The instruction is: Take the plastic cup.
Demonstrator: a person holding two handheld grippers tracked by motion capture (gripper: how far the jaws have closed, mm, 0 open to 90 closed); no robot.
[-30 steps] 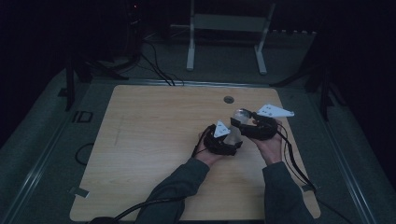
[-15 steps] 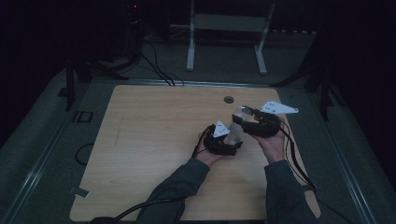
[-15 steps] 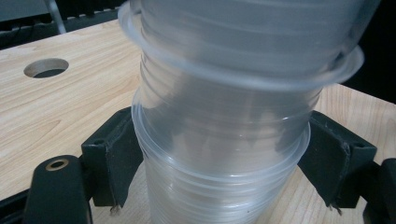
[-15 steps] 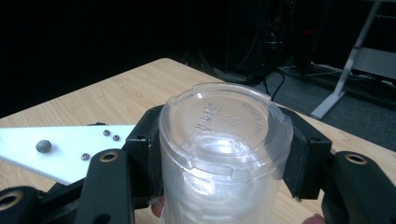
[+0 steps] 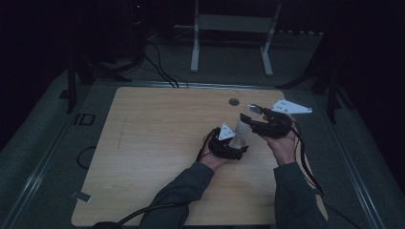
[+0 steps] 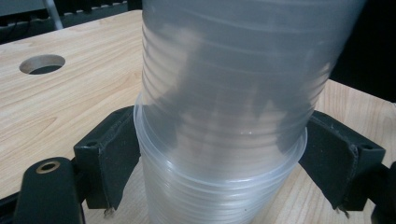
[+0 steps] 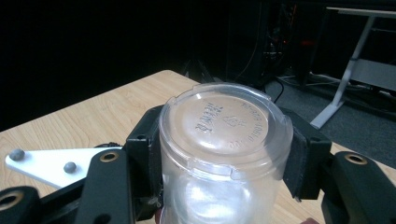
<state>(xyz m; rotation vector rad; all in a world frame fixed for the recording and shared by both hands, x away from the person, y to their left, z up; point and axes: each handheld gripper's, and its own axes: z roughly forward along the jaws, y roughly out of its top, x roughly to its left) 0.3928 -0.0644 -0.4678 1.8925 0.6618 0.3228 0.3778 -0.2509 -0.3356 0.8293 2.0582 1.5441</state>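
A stack of clear ribbed plastic cups [image 5: 243,128] hangs tilted above the wooden table [image 5: 157,143], base end up and to the right. In the left gripper view the stack [image 6: 224,84] stands between the pads [image 6: 116,154] of my left gripper [image 6: 219,158]. The jaws have just been opening, and both pads still touch the wide rim. My left gripper [image 5: 240,139] holds the lower end. My right gripper [image 5: 252,112] is shut on the base of the top cup [image 7: 224,121], one pad on each side [image 7: 299,154].
A round hole [image 5: 233,101] lies in the table just behind the grippers. Behind the table stands a white metal frame [image 5: 229,28], with cables on the dark floor. The right edge of the table [image 5: 305,157] runs close under the right forearm.
The right gripper has shifted slightly to the right with the cup's base end. The clear stack now shows longer between the two grippers. The left hand has stayed in place.
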